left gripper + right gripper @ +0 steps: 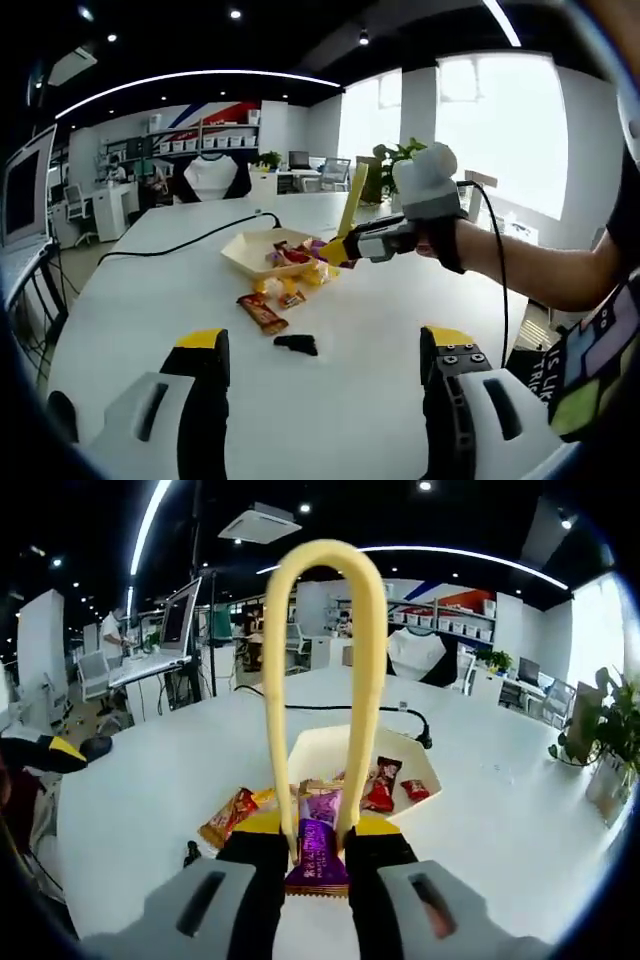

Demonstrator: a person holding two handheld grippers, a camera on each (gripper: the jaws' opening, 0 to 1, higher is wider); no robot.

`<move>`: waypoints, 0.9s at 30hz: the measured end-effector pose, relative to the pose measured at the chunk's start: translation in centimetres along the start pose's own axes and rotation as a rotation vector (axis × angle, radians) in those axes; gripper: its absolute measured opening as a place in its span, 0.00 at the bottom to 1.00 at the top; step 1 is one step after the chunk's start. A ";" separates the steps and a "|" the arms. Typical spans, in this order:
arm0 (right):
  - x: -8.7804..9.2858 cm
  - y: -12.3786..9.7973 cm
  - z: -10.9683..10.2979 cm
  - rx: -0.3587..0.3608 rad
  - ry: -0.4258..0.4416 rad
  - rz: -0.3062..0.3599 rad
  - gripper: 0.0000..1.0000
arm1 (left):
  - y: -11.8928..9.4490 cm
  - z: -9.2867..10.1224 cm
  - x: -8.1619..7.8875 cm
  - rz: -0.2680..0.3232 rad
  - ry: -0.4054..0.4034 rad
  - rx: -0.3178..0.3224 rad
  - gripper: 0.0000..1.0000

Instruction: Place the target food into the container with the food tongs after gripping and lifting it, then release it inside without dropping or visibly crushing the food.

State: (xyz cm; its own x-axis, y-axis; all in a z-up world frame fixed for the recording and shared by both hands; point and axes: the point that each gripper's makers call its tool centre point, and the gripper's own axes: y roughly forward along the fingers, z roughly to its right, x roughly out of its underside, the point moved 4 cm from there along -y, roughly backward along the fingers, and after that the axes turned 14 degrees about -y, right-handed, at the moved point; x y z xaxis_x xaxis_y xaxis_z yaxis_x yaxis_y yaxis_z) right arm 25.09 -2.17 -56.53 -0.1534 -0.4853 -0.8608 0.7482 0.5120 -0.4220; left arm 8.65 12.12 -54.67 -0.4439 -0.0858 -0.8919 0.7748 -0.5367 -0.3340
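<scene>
Right gripper view: right claw (320,855) squeezes yellow tongs (322,680), whose tips pinch a purple snack (318,855) between the jaws; tray (345,750) sits just beyond, some snacks (385,783) already inside; gripping looks done, carry and release remain; left claw (325,352) hangs wide, empty, near a loose bar (262,312).

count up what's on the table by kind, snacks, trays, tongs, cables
Snack packets: at least 6 visible, e.g. purple packet, red packet, brown bar
Tray: 1
Tongs: 1
Cable: 1
Black piece: 1
Total: about 10
</scene>
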 end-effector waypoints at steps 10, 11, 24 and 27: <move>-1.2 2.1 3.2 0.005 0.017 0.016 0.19 | -0.2 0.0 -0.2 0.005 -0.002 -0.009 0.83; -1.3 2.4 3.7 0.008 0.000 0.008 0.19 | -0.2 -0.1 -0.2 0.005 0.000 -0.011 0.83; -2.2 7.2 9.0 0.048 -0.068 -0.026 0.19 | 0.2 0.2 -0.3 -0.011 0.011 -0.001 0.83; -2.2 8.4 9.7 0.061 -0.129 -0.006 0.19 | 0.2 0.1 -0.4 -0.011 0.012 -0.003 0.83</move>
State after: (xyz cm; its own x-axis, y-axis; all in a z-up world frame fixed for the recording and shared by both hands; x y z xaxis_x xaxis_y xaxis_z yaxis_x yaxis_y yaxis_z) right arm 37.92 -3.66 -55.38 -0.0770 -0.5775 -0.8128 0.7861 0.4663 -0.4058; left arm 8.95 11.97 -54.36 -0.4469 -0.0694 -0.8919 0.7714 -0.5347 -0.3450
